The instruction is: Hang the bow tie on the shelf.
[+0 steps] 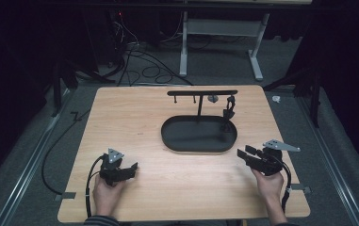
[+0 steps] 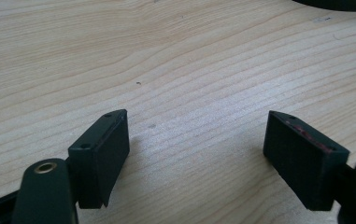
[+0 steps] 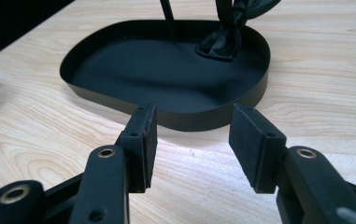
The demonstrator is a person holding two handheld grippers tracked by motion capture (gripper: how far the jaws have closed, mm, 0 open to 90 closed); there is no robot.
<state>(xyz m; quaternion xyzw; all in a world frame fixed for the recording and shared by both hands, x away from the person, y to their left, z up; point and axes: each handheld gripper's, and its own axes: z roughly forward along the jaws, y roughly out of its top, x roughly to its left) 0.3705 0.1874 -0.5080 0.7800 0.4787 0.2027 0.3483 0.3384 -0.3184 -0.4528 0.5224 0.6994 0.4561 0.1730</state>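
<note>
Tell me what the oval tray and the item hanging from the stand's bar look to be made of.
The oval tray looks like thin sheet metal with a matte black finish, judging by its slim upright wall and crisp rim; painted plastic is possible. The hanging item looks like soft black fabric or ribbon: it is knotted and folds limply into the tray.

Wooden table (image 1: 177, 188), cables (image 1: 139, 66) behind.

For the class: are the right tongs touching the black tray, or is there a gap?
Apart. In the right gripper view, the right tongs stand open with bare wood between their tips and the black tray's near wall. The high view agrees.
</note>
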